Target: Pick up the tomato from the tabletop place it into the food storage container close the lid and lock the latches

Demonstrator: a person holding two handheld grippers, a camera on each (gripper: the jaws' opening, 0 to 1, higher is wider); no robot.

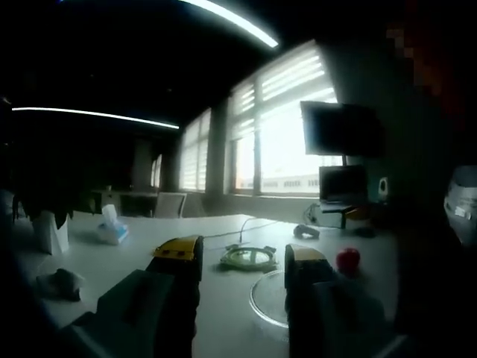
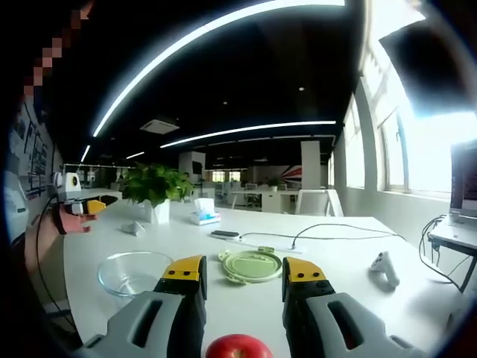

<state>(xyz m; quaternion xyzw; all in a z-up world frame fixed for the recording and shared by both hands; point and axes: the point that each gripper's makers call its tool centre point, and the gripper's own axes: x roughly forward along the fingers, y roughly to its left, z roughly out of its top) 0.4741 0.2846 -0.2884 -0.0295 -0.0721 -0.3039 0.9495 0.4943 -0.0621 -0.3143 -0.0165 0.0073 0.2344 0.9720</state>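
Observation:
The red tomato lies on the white table at the bottom of the right gripper view, low between the wide-apart jaws of my right gripper, which is open and does not grip it. Beyond the tips lies the round green lid, with the clear glass container to its left. In the dim left gripper view my left gripper is open and holds nothing. The lid sits past its tips, the glass container nearer, and the tomato to the right.
A potted plant, a tissue box, a power strip with cables and a white controller stand on the table. The left gripper shows at far left in a hand. A monitor stands by the windows.

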